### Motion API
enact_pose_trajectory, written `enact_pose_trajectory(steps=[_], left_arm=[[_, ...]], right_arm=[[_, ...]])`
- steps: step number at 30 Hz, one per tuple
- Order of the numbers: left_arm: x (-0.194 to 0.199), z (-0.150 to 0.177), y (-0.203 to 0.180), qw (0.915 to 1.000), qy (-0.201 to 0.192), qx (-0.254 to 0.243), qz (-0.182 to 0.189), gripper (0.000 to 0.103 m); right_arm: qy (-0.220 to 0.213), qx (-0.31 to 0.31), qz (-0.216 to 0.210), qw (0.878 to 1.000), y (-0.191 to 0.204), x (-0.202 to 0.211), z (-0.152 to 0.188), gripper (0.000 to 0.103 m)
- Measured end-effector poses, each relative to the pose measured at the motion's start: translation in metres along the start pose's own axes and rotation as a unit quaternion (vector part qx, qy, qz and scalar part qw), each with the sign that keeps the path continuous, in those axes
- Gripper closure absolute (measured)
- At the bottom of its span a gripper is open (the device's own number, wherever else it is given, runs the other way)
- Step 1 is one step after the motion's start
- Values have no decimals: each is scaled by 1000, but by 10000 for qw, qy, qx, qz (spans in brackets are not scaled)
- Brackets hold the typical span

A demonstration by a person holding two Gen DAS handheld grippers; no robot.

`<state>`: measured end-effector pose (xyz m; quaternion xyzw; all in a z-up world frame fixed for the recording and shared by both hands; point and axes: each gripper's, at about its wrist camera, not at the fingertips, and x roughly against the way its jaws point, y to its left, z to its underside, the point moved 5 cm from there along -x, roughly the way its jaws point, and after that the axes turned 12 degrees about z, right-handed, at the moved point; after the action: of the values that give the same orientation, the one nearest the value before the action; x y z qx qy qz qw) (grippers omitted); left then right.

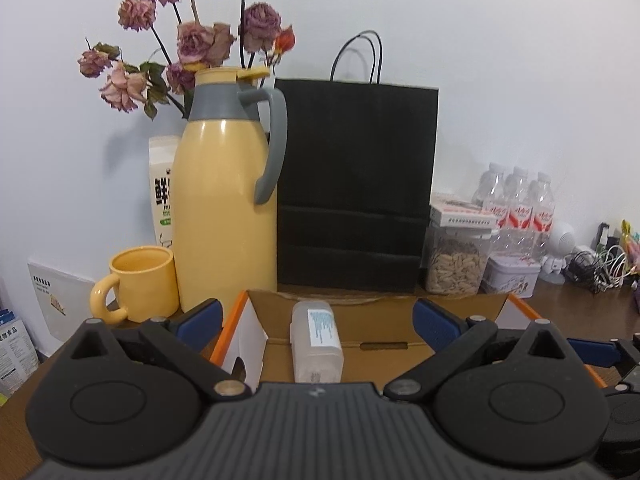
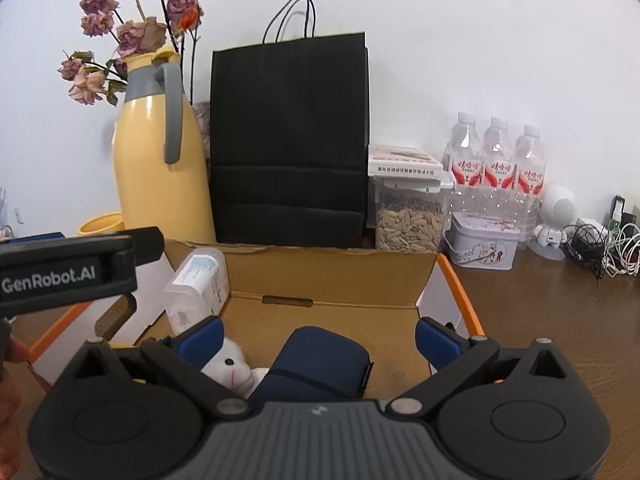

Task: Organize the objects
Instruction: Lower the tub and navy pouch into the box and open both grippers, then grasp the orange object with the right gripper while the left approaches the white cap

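Both grippers stand over an open cardboard box (image 2: 332, 276) with orange-edged flaps, set on a brown wooden table (image 2: 560, 320). The left gripper (image 1: 318, 318) has its blue pads spread as wide as they go – nothing is pinched between them. A frosted plastic container (image 1: 316, 342) with a pale blue label stands in the gap between the pads, inside the box, touching neither pad.

The right gripper (image 2: 318, 338) is likewise spread wide and holds nothing. Below and between its pads a dark blue pouch (image 2: 320, 364) lies on the box floor, with a white plush toy (image 2: 234, 368) just beside it on the left, close by the left pad. From this view the frosted container leans against the box's left wall, and the left gripper's black body reaches in at the left edge.

Behind the box – against the white wall – stand a yellow thermos jug (image 1: 224, 208) with a grey handle, a yellow mug (image 1: 140, 284), a black paper bag (image 1: 354, 184), a clear jar of seeds (image 2: 408, 216), a small tin (image 2: 484, 244) and three water bottles (image 2: 496, 160)
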<state>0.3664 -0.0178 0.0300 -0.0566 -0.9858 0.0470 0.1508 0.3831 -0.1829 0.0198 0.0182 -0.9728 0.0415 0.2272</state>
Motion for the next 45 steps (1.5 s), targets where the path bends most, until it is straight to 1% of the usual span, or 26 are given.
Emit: enact_pose_trajectory(steps=[6, 9, 14, 20, 25, 35, 39, 45], left_arm=[[21, -7, -3, 10000, -60, -8, 44, 0], [34, -8, -1, 10000, -81, -47, -2, 0], [51, -6, 6, 9998, 78, 182, -15, 0], [75, 1, 8, 9997, 170, 128, -97, 0], [99, 13, 7, 9995, 315, 64, -67, 0], [145, 49, 8, 9978, 665, -82, -8, 0], [158, 65, 11, 9968, 800, -81, -16, 0], [173, 89, 16, 9952, 977, -35, -51, 0]], right_arm=[[-201, 94, -58, 9997, -1, 20, -7, 1], [-303, 131, -47, 9994, -5, 34, -10, 0], [-426, 245, 5, 9988, -13, 59, -7, 0], [-409, 272, 88, 9988, -28, 81, 4, 0], [-330, 217, 126, 9991, -46, 102, 21, 0], [-105, 285, 142, 9994, -71, 145, 73, 0], [-2, 310, 165, 9994, -83, 156, 94, 0], [209, 367, 222, 9989, -102, 162, 120, 0]])
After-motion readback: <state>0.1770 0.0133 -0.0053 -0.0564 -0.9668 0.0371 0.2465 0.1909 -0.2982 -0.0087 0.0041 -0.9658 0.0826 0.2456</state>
